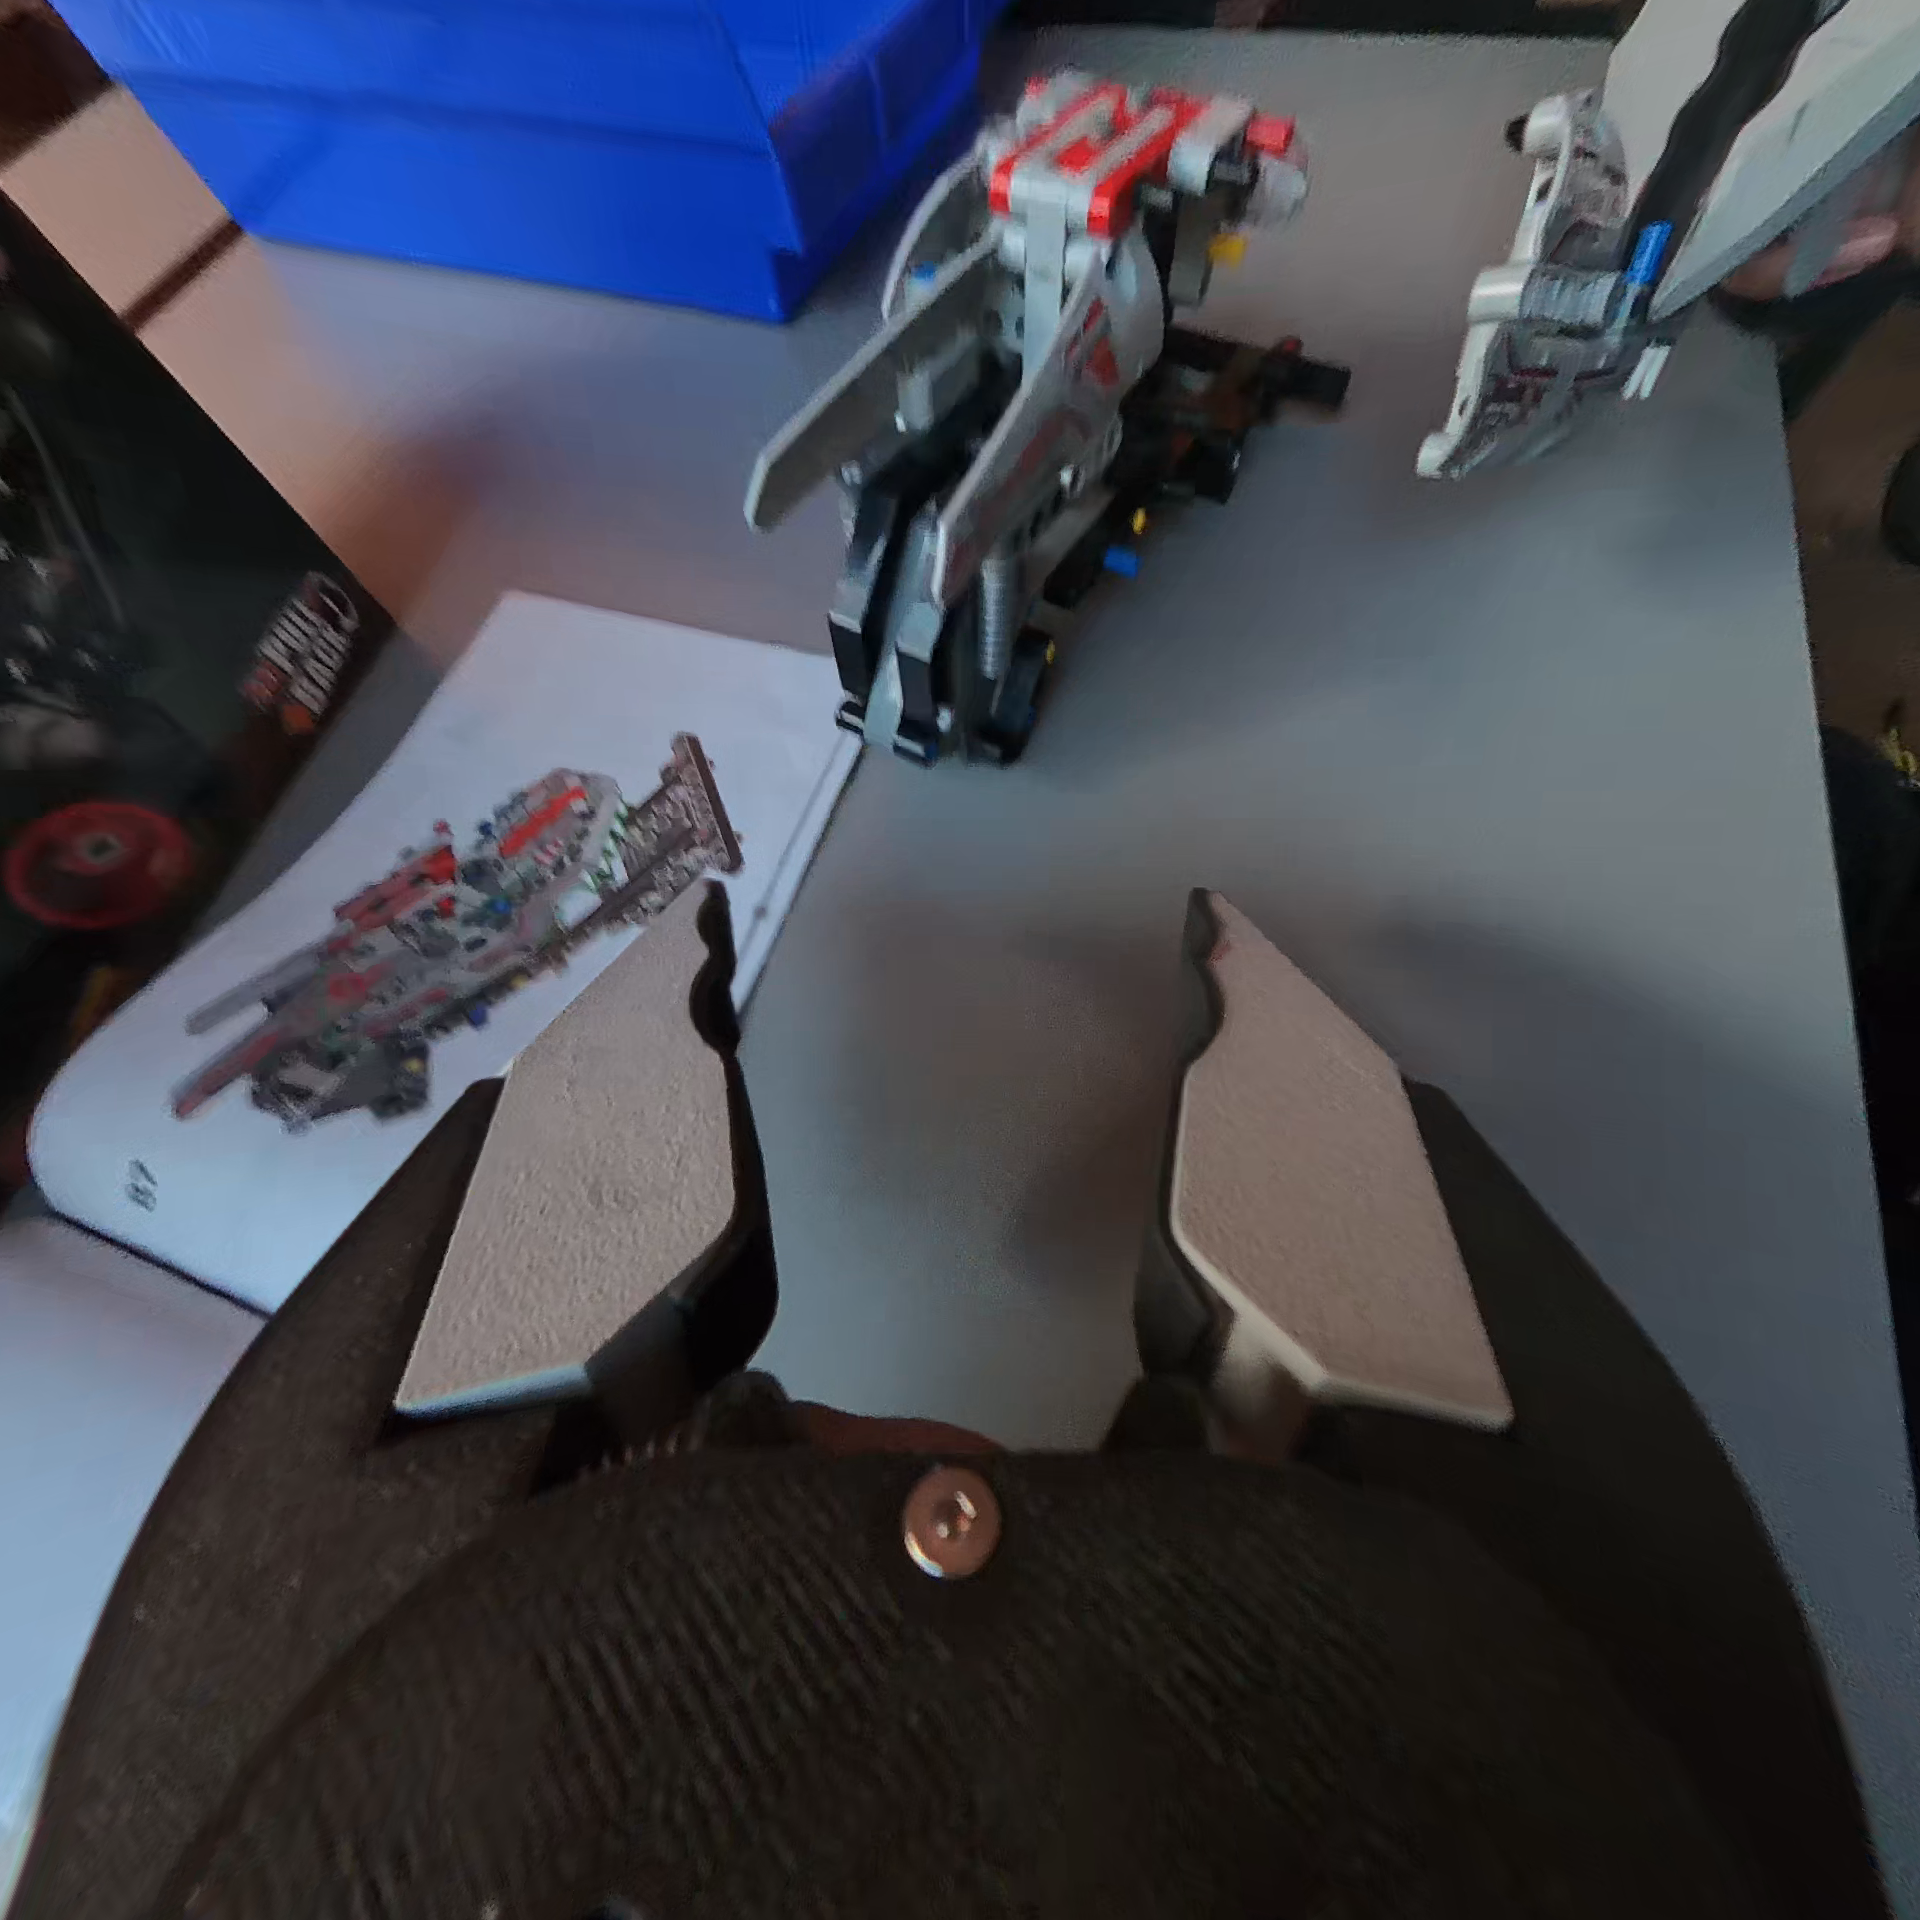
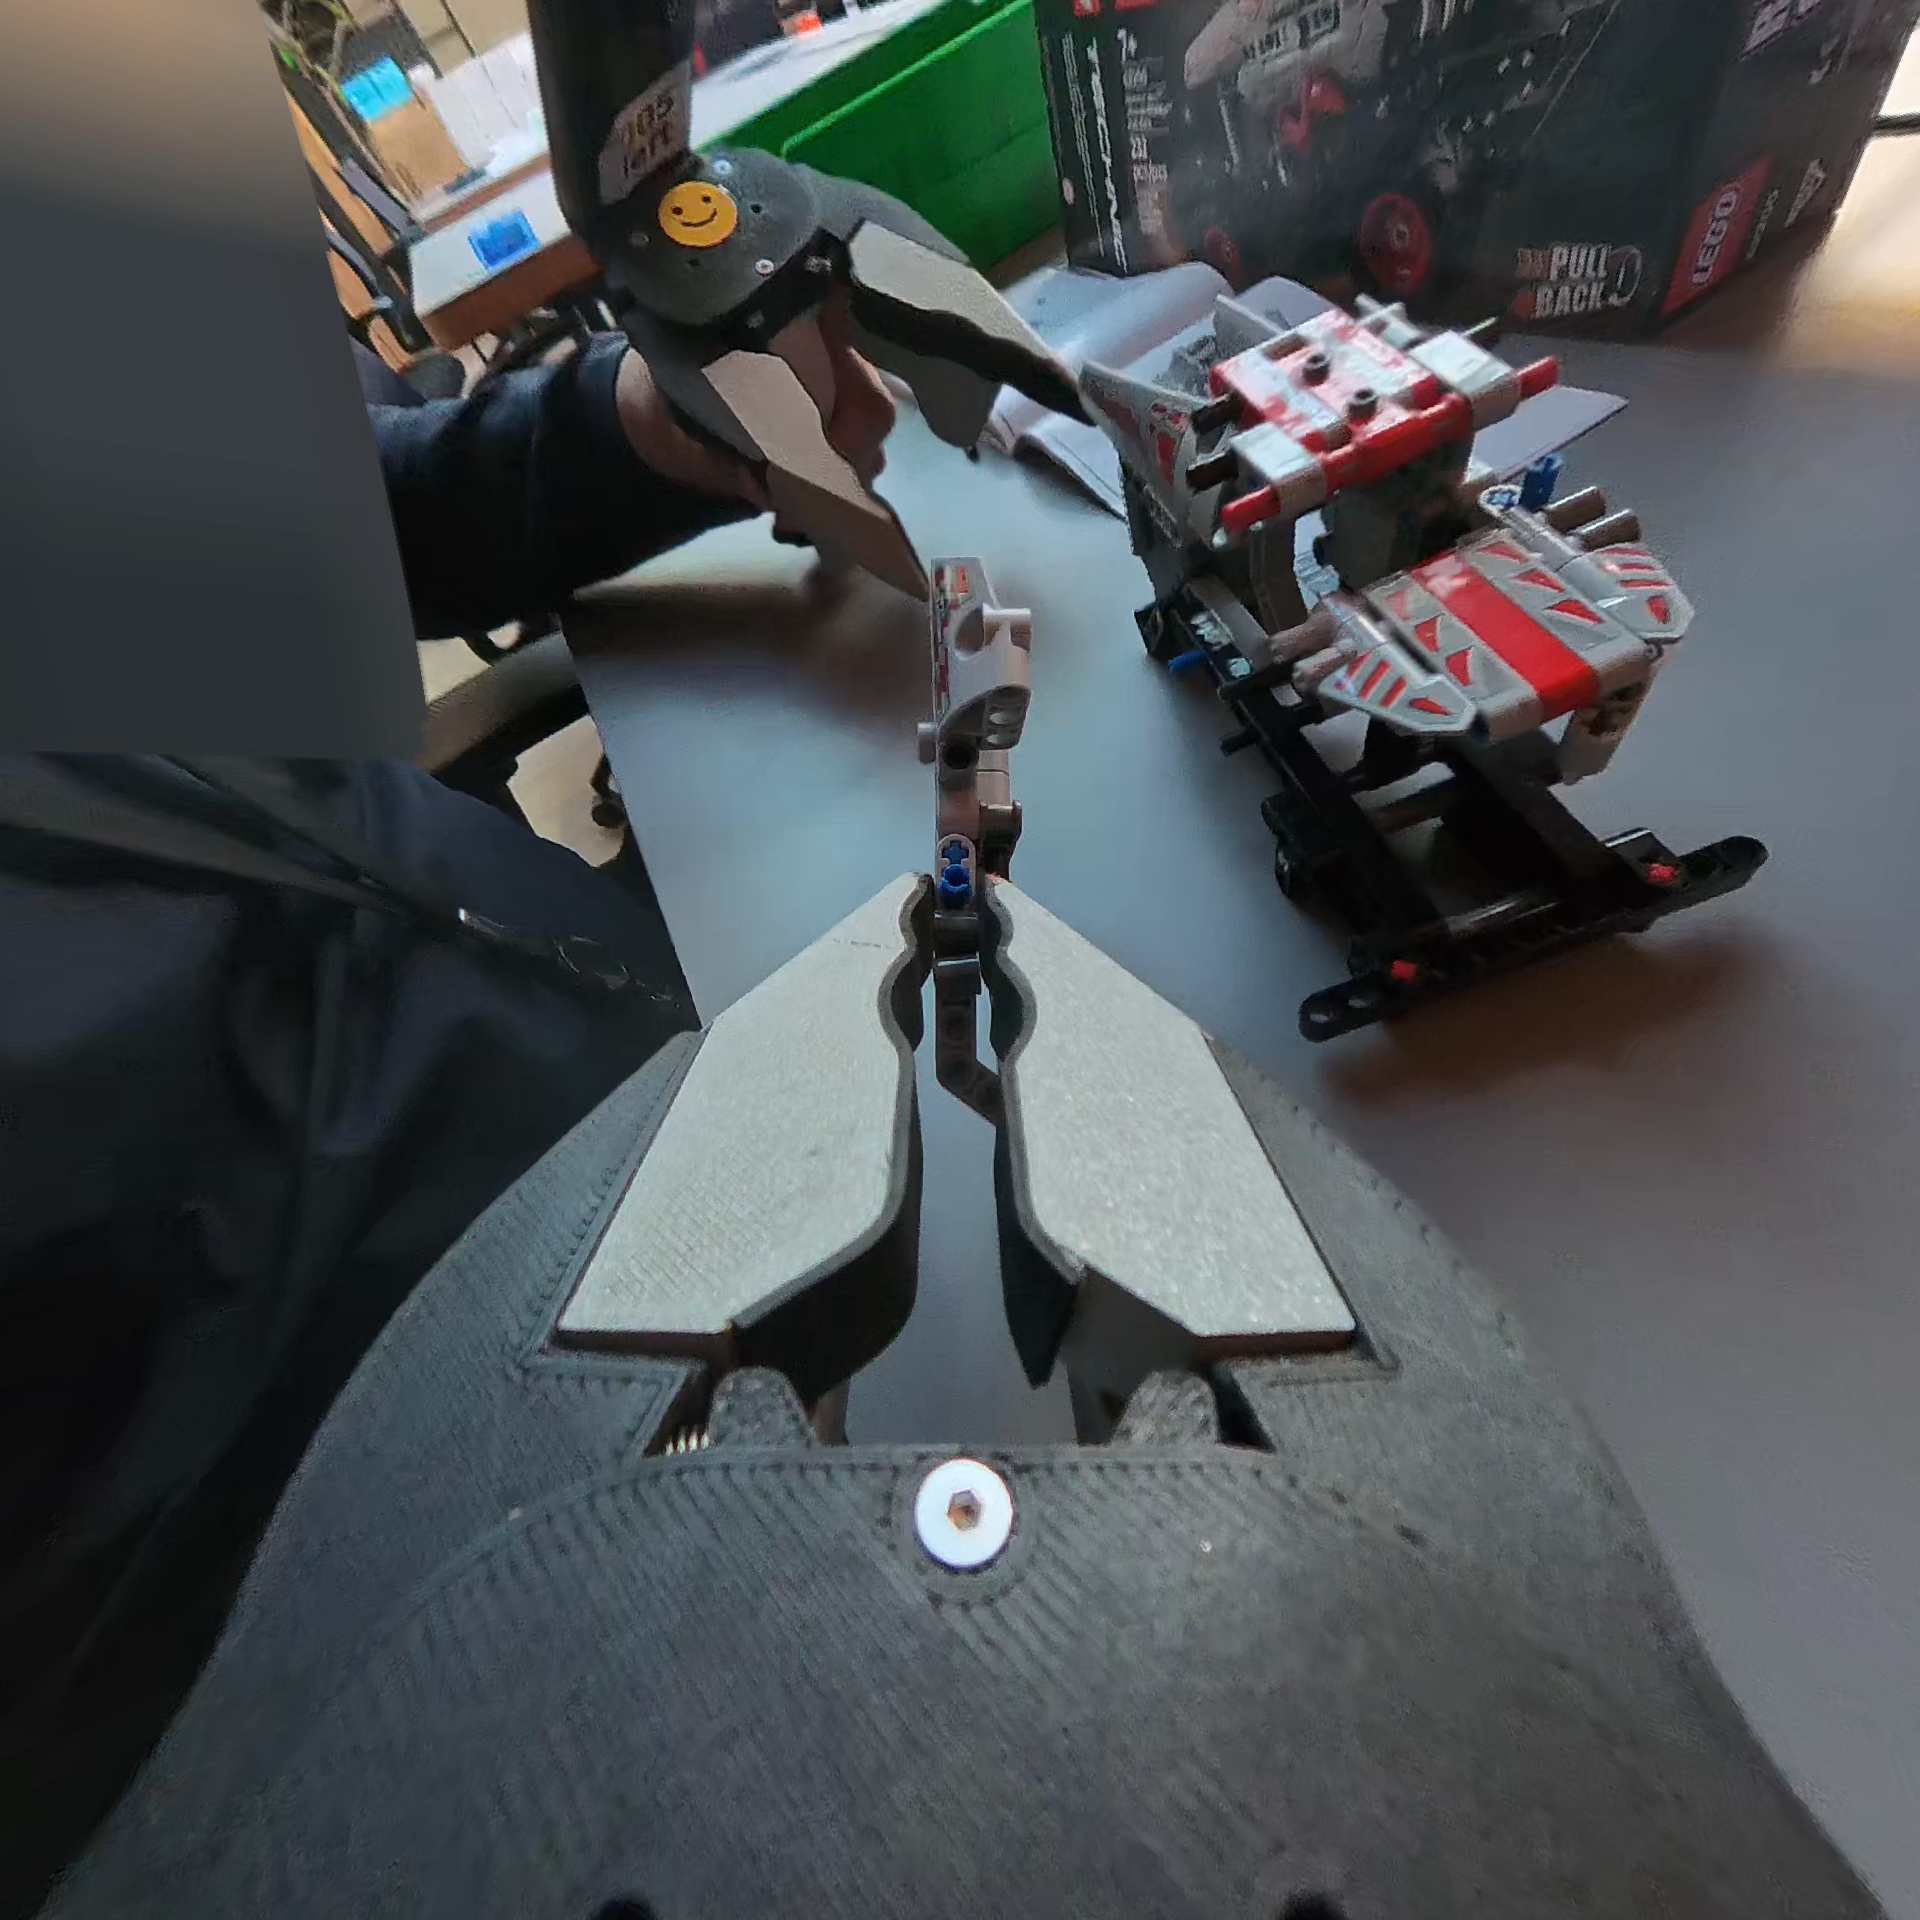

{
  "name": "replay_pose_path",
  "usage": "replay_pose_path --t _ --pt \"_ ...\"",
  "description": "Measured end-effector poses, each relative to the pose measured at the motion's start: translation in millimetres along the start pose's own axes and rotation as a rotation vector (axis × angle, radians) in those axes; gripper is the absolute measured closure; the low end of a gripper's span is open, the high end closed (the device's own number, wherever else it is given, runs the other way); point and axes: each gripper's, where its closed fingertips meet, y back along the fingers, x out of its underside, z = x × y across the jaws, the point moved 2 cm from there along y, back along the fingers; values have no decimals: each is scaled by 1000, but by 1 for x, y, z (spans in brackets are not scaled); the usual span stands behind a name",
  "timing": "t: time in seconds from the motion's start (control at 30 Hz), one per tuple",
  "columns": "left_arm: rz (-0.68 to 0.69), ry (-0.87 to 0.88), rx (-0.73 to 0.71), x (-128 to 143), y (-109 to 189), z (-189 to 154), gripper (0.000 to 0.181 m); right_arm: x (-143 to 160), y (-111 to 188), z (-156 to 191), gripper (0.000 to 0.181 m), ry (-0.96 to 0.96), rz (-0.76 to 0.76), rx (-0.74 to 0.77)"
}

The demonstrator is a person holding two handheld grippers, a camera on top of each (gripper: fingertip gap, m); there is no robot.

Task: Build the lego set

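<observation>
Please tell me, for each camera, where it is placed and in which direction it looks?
Left wrist view: on the left gripper, open above the table, facing the lego vehicle and instruction booklet.
Right wrist view: on the right gripper, shut on a grey lego piece, facing the person's sleeve.
Shared: vehicle, piece, table, each other's gripper.

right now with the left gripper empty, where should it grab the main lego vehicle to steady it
Probably the black chassis rails low on the lego vehicle, approached from above across its width. The grey-red panels on top are angled and hinged-looking, so the straight frame seems firmer. The left gripper is open.
</observation>
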Motion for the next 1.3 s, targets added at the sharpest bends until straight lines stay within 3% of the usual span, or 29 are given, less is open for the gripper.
replay_pose_path --t 0.17,0.23,0.3,0.47,0.63,0.7,0.8,0.87,0.97,1.03,1.13,1.2,1.3 --pt "-4 -170 -6 -40 -22 24 88 -6 1 -5 176 -20 -26 -28" --pt "30 -205 120 -42 -34 19 89 -5 0 -4 176 -15 -16 -30" --pt "31 -217 257 -45 -42 8 100 -4 -1 -4 176 -12 -6 -33" --pt "24 -138 428 -50 -63 4 129 -1 -2 -2 176 4 21 -43" --pt "69 137 575 -53 -64 1 134 2 0 4 176 11 52 -50" --pt "126 347 662 -54 -60 1 133 2 1 8 176 23 74 -51" --pt "177 721 905 -64 -50 -8 127 -2 6 16 176 54 117 -49" --pt "192 847 1011 -67 -44 -12 127 -8 11 21 176 89 145 -44" --pt "300 816 962 -51 -46 -11 122 -20 24 20 176 145 175 -12" --pt "251 821 849 -55 -54 3 135 -28 33 5 176 164 191 42" --pt "280 721 667 -42 -67 19 127 -37 43 -19 176 147 188 65" --pt "302 669 666 -38 -66 16 118 -44 47 -27 176 133 176 47" --pt "281 590 689 -42 -62 11 119 -53 52 -39 176 149 161 30"
